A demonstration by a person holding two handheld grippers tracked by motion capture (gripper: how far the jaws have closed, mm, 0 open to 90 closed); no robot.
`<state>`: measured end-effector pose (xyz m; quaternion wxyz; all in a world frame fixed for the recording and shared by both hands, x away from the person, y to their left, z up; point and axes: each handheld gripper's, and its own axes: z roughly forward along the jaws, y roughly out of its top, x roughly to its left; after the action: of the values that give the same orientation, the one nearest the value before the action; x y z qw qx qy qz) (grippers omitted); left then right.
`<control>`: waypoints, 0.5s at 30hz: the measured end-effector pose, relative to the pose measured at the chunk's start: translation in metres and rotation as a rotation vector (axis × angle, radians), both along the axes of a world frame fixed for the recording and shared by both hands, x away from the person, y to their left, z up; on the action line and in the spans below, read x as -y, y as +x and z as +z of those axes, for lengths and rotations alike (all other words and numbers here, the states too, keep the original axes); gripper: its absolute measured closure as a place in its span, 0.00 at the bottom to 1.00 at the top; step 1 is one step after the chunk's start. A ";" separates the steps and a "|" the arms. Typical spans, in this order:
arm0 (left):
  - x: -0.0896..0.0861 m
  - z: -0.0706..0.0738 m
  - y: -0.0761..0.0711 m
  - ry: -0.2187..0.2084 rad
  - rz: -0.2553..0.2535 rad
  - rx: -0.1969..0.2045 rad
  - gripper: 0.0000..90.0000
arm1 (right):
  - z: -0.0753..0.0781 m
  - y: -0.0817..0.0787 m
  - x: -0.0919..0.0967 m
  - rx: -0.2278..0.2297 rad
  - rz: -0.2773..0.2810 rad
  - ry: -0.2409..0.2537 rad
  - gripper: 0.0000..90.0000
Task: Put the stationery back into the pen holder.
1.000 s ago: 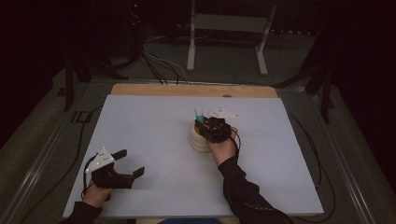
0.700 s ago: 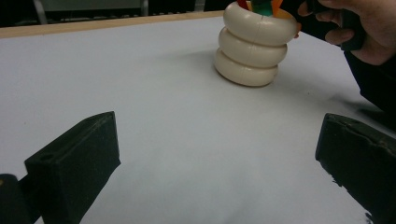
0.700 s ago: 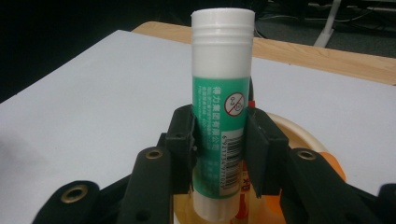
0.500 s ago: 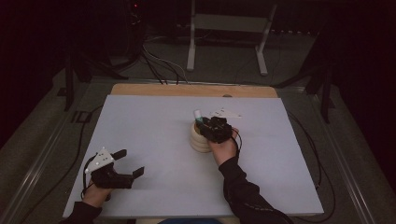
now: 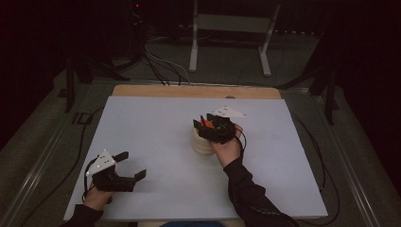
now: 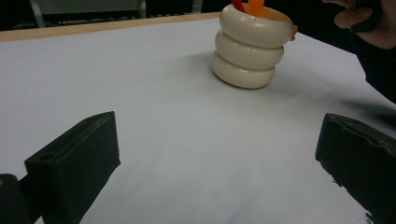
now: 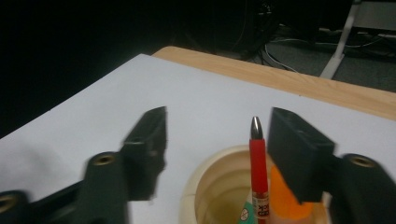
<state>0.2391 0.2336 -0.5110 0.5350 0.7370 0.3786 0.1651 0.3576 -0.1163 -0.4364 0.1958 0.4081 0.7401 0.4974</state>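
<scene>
Pens, a red pen [image 7: 258, 163] among them, are standing in the cream ringed holder [image 5: 202, 142] at frame centre on the white table [image 5: 151, 127] in a dark room. Right gripper [image 7: 217, 135] jaws, just opening, are straddling the red pen without pressing it; left gripper [image 5: 132, 165] jaws are gaping wide, empty.

The holder [image 5: 202, 142] sits mid-surface [image 5: 151, 123] with a pen [image 7: 258, 168] standing in it. The right tongs [image 5: 208, 128] hang right over the holder – the left tongs [image 5: 130, 168] rest well off to its near-left.
</scene>
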 end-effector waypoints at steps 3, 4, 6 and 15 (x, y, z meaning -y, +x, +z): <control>0.000 0.000 0.000 0.002 -0.001 0.003 0.00 | 0.004 -0.001 0.000 -0.002 0.016 0.000 0.33; 0.000 0.001 0.000 0.000 -0.001 0.004 0.00 | 0.009 -0.002 0.000 -0.003 0.017 -0.007 0.29; 0.000 0.001 -0.001 -0.001 0.000 0.006 0.00 | 0.013 -0.002 0.001 -0.006 0.018 -0.011 0.23; 0.000 0.002 -0.001 -0.001 -0.001 0.008 0.00 | 0.023 -0.004 0.007 -0.027 0.066 -0.046 0.01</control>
<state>0.2379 0.2335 -0.5093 0.5368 0.7364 0.3760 0.1679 0.3532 -0.1233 -0.4138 0.1786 0.3854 0.7671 0.4807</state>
